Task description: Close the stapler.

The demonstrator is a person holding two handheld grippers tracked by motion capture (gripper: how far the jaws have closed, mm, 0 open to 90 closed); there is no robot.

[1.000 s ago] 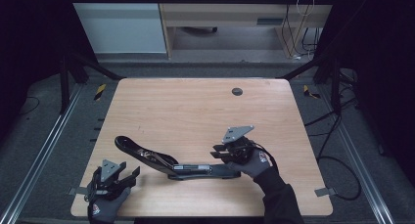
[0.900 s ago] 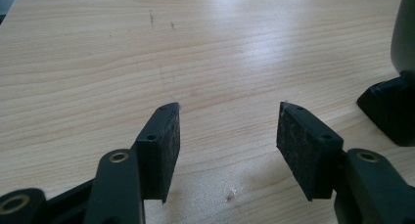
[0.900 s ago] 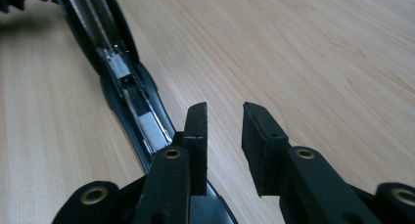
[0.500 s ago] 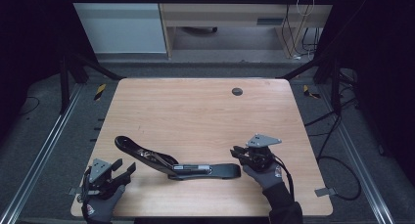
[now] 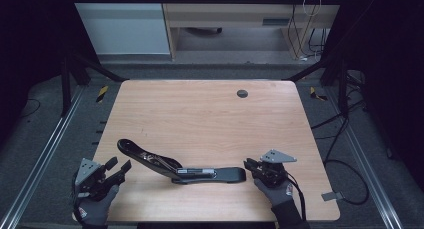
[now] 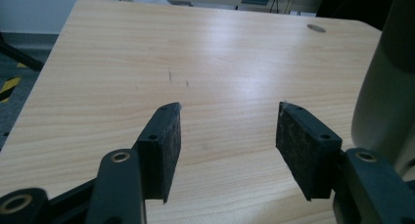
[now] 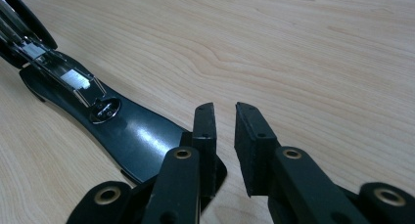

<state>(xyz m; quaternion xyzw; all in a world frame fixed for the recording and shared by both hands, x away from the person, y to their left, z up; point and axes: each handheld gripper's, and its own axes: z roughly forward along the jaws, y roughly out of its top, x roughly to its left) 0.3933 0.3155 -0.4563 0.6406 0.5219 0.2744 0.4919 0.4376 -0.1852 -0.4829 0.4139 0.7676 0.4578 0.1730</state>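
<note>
A black stapler [image 5: 180,168] lies open near the desk's [image 5: 200,109] front edge. My right claw [image 5: 251,165], just narrowing with nothing between, sits at its base end. My left claw [image 5: 118,165] gapes wide, empty.

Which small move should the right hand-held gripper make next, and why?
Probably withdraw a little further: the right hand-held gripper has just been narrowing its jaws with nothing between them, beside the rounded base end of the opened black stapler, which lies free on the table.
</note>
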